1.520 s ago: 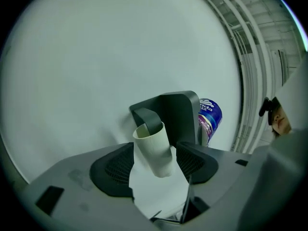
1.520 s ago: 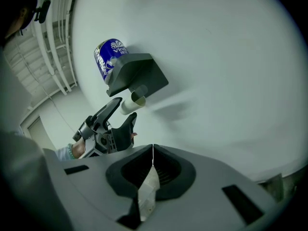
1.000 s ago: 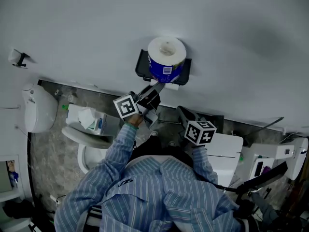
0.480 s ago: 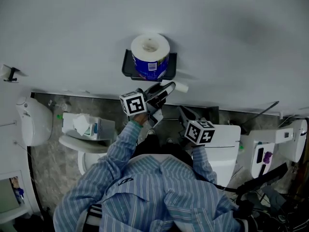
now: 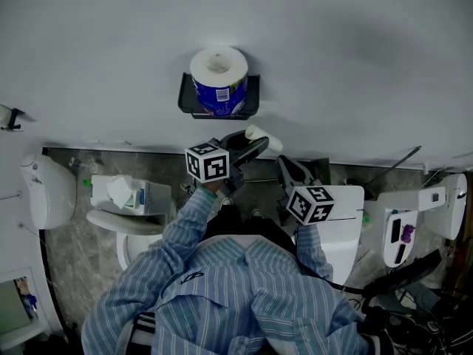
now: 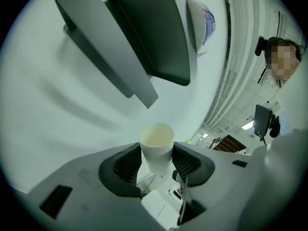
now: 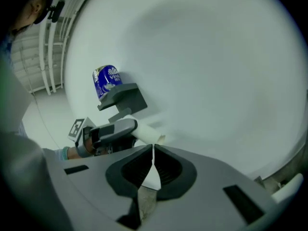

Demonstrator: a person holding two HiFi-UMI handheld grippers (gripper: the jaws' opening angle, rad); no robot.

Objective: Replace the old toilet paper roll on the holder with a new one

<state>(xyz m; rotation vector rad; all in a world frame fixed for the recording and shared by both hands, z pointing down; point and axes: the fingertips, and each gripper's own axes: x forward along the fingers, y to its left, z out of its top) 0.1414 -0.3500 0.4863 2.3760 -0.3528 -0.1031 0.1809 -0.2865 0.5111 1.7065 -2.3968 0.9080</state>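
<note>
Empty tube (image 6: 156, 148) gripped, new roll (image 5: 217, 76) atop holder (image 5: 253, 98)

Long-sleeved blue shirt (image 5: 244, 302) with thin white stripes.

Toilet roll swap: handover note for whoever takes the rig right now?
Left gripper: shut on the empty tube, held just below the holder.
Right gripper: shut, empty, lower and off to the side.
New roll: in its blue wrapper, standing on top of the holder.
Done: old tube is off.
Left: drop the tube, likely unwrap and mount the new roll.
</note>
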